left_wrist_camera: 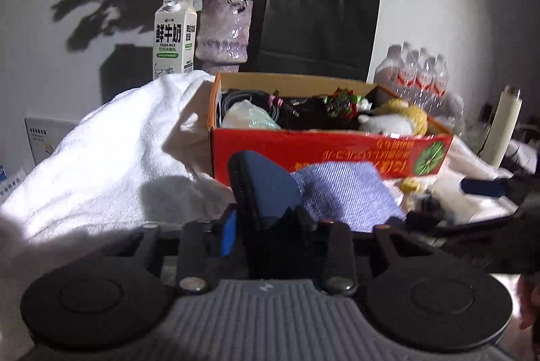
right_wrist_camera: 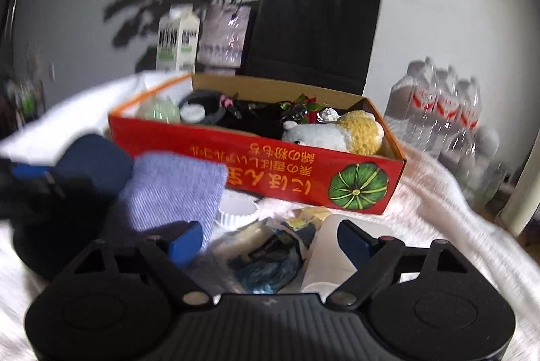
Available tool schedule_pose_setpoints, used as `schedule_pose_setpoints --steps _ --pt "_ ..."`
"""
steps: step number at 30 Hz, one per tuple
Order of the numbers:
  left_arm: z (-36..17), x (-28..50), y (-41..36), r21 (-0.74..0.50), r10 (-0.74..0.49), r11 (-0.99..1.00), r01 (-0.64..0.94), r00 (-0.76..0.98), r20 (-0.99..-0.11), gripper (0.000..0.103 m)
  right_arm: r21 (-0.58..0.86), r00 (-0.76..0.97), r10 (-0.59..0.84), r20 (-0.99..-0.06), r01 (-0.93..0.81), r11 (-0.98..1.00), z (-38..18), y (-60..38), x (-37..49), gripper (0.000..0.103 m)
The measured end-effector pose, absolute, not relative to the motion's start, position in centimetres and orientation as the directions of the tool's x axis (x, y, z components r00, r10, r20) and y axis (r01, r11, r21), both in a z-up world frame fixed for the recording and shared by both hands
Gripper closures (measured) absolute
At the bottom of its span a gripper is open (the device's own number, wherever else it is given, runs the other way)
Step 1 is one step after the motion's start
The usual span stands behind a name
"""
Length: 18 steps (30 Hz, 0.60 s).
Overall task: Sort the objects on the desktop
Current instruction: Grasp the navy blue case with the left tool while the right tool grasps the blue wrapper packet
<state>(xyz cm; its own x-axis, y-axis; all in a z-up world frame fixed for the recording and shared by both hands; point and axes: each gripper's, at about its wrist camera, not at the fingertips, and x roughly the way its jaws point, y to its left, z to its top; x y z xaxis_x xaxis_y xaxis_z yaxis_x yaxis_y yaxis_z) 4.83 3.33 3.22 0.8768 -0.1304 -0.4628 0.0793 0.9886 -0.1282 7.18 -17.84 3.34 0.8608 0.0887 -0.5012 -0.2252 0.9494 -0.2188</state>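
My left gripper (left_wrist_camera: 266,226) is shut on a dark blue zippered case (left_wrist_camera: 266,185), which stands upright between the fingers just in front of the red cardboard box (left_wrist_camera: 330,151). A lilac cloth (left_wrist_camera: 344,192) lies to the right of the case, against the box front. In the right wrist view the case (right_wrist_camera: 98,162) and the cloth (right_wrist_camera: 175,185) sit at the left. My right gripper (right_wrist_camera: 270,243) is open over a small heap: a white ribbed cap (right_wrist_camera: 236,212), a crumpled plastic bag (right_wrist_camera: 270,263) and a translucent container (right_wrist_camera: 324,259). Its pads touch nothing.
The box (right_wrist_camera: 256,165) holds a plush toy (right_wrist_camera: 334,131), cables and other small items. Behind it stand a milk carton (left_wrist_camera: 173,37), a vase of flowers (left_wrist_camera: 224,30) and a black paper bag (left_wrist_camera: 320,23). A pack of water bottles (left_wrist_camera: 418,74) is at the right. A white towel (left_wrist_camera: 111,151) covers the surface.
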Motion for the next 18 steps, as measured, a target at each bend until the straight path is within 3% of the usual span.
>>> schedule_pose_setpoints --steps 3,4,6,8,10,15,18 --pt "3.8 4.0 3.6 -0.131 -0.131 0.988 0.08 0.885 -0.448 0.076 -0.244 0.84 0.11 -0.531 -0.276 0.93 2.8 -17.0 7.0 0.035" --pt "4.0 3.7 3.6 -0.13 -0.131 0.988 0.081 0.886 -0.444 0.077 -0.245 0.83 0.108 -0.547 -0.283 0.927 2.6 -16.7 7.2 0.045" --pt "4.4 2.9 3.6 -0.132 -0.14 0.987 0.092 0.892 -0.429 0.079 -0.241 0.825 0.108 -0.555 -0.283 0.928 2.4 -16.7 7.3 0.045" --pt "5.0 2.1 3.7 -0.135 -0.148 0.986 0.1 0.898 -0.414 0.08 -0.19 0.818 0.12 -0.563 -0.269 0.944 2.6 -17.1 7.6 0.056" --pt "5.5 1.3 3.7 -0.139 -0.152 0.985 0.104 0.902 -0.403 0.082 -0.171 0.818 0.105 -0.565 -0.241 0.955 2.8 -17.8 7.7 0.06" --pt "6.3 -1.1 3.4 -0.131 -0.161 0.984 0.119 0.909 -0.384 0.083 -0.141 0.819 0.103 -0.565 -0.219 0.966 3.0 -18.8 6.3 0.093" --pt "6.9 -2.5 3.1 -0.126 -0.166 0.984 0.127 0.913 -0.373 0.084 -0.082 0.841 0.142 -0.522 -0.215 0.973 4.3 -19.6 4.4 0.096"
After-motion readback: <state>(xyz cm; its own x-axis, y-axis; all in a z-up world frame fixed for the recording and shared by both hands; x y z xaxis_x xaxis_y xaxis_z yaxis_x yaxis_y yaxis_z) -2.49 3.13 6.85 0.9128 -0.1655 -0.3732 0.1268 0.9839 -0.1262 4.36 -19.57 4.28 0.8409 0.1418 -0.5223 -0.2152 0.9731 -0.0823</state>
